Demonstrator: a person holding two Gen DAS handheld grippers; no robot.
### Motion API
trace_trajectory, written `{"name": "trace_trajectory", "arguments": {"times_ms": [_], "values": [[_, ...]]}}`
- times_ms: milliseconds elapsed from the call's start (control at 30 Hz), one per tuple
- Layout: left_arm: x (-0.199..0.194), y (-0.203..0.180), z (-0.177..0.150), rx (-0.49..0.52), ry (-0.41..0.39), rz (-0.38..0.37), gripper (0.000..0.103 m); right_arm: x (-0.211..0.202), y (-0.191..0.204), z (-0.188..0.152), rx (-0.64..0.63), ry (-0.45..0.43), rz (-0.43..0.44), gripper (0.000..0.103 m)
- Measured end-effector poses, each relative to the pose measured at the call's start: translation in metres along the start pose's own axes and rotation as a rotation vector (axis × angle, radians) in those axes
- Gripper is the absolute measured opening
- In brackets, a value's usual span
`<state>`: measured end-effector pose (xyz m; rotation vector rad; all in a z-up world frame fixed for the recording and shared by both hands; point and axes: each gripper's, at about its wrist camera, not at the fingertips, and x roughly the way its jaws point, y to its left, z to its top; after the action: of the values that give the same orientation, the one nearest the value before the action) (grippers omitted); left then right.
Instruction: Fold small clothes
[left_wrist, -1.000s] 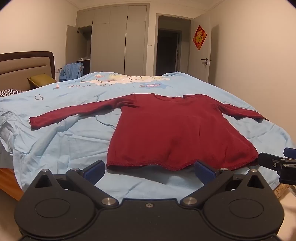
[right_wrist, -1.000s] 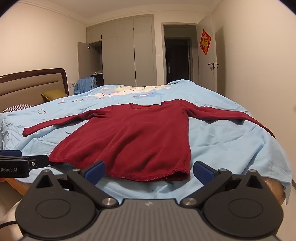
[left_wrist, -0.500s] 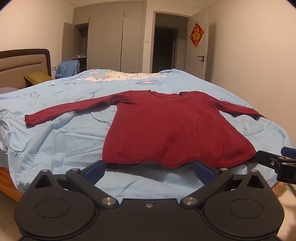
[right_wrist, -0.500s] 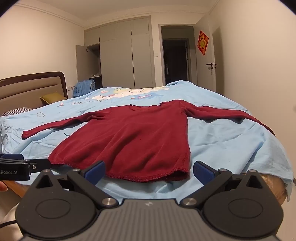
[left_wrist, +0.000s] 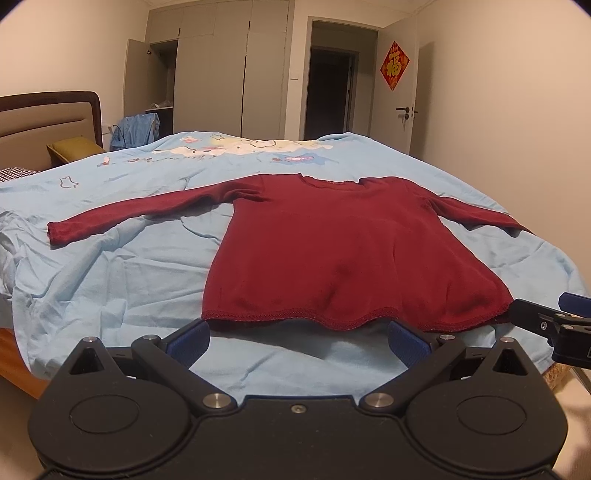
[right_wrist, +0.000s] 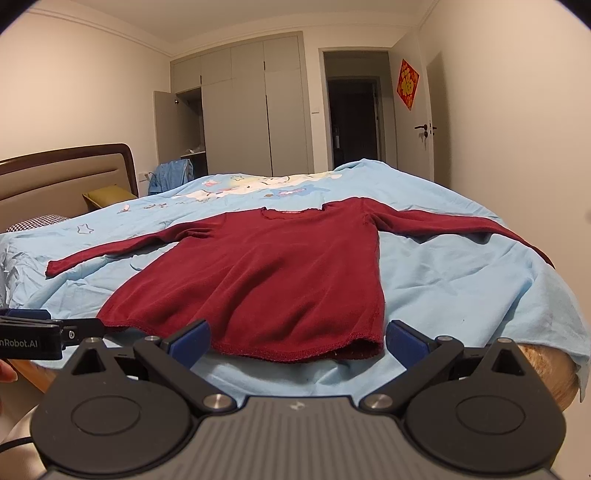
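Maroon top (left_wrist: 351, 254): flat on blue sheet (left_wrist: 110, 280), sleeves out.
Left gripper (left_wrist: 298, 334): jaws wide apart, empty, near hem.
Right gripper (right_wrist: 297, 335): same.

Warm, dim indoor light; soft shadows, sharp focus, strong fisheye bending at the edges (corners vignetted black).

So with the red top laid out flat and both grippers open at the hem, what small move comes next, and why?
Probably ease both grippers forward to pinch the hem corners. The red top lies flat on the blue sheet, sleeves spread, unfolded. The left gripper and right gripper are open, empty, just short of the hem.
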<state>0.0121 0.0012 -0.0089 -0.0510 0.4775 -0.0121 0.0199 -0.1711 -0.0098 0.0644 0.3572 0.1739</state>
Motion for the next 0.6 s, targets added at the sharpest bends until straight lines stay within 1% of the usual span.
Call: {"name": "trace_trajectory", "arguments": {"times_ms": [600], "values": [[0.0017,-0.0014,-0.0014,0.001,0.007,-0.002,0.102,0.0017,-0.0012,-0.0019,0.004,0.005,0.004,0.103]]}}
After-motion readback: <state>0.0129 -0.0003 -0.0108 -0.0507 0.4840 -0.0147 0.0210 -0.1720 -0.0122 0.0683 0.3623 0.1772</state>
